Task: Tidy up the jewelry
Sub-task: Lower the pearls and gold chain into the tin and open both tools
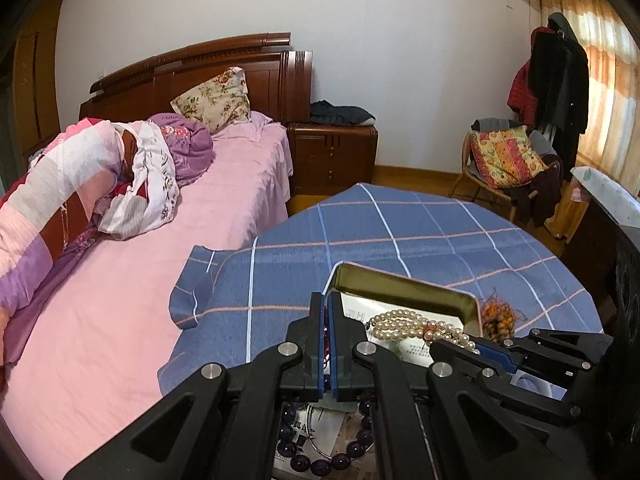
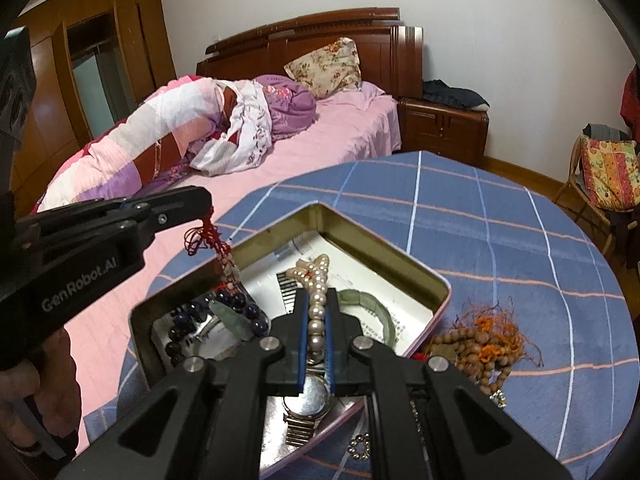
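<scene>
My left wrist camera sits behind left gripper (image 1: 327,312), looks forward and down along fingers, close over tin (image 1: 404,280) on blue checked cloth (image 1: 400,232). Right wrist camera sits behind right gripper (image 2: 318,312), same downward tilt, nearer tin's middle. Both views share tin, cloth, pink bed (image 2: 340,132) far left, headboard, nightstand. Each sees other gripper at its side.

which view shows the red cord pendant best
The right wrist view: the red cord pendant hangs in full from the left gripper over the tin. In the left wrist view only a red sliver shows between its fingers.
</scene>
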`<control>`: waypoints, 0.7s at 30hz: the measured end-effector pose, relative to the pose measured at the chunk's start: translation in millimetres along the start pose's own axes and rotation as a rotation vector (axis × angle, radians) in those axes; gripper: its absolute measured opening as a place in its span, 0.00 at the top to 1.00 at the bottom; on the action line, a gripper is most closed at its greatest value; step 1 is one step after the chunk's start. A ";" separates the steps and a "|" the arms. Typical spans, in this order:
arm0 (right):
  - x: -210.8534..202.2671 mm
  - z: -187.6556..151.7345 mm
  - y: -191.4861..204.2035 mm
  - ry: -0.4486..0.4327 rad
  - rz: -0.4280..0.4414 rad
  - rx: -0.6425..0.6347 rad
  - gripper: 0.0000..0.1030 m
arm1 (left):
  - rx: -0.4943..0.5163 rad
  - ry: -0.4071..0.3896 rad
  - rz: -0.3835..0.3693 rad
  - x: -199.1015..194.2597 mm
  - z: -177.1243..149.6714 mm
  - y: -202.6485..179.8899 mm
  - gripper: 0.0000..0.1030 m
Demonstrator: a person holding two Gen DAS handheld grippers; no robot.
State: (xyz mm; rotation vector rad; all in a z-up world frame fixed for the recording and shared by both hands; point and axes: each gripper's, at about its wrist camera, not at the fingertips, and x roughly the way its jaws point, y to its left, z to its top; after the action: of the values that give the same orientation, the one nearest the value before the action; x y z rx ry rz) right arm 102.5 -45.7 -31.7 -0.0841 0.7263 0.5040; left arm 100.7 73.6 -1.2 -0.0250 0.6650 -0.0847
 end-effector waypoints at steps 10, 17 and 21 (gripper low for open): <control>8.4 -8.7 -3.1 0.032 -0.004 0.001 0.89 | 0.004 0.037 -0.010 9.2 -7.9 -0.1 0.99; 7.0 -12.2 -7.1 0.030 -0.001 0.024 0.33 | -0.010 0.062 -0.004 13.9 -12.2 0.9 0.92; 3.0 -14.1 -5.3 0.020 -0.004 0.020 0.34 | -0.005 0.006 0.046 3.9 -13.4 -3.4 0.21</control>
State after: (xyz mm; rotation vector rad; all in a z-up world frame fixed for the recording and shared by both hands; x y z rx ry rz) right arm 98.2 -52.5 -44.8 -0.0718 0.7507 0.4927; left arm 95.2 69.9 -13.9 -0.0141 0.6719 -0.0390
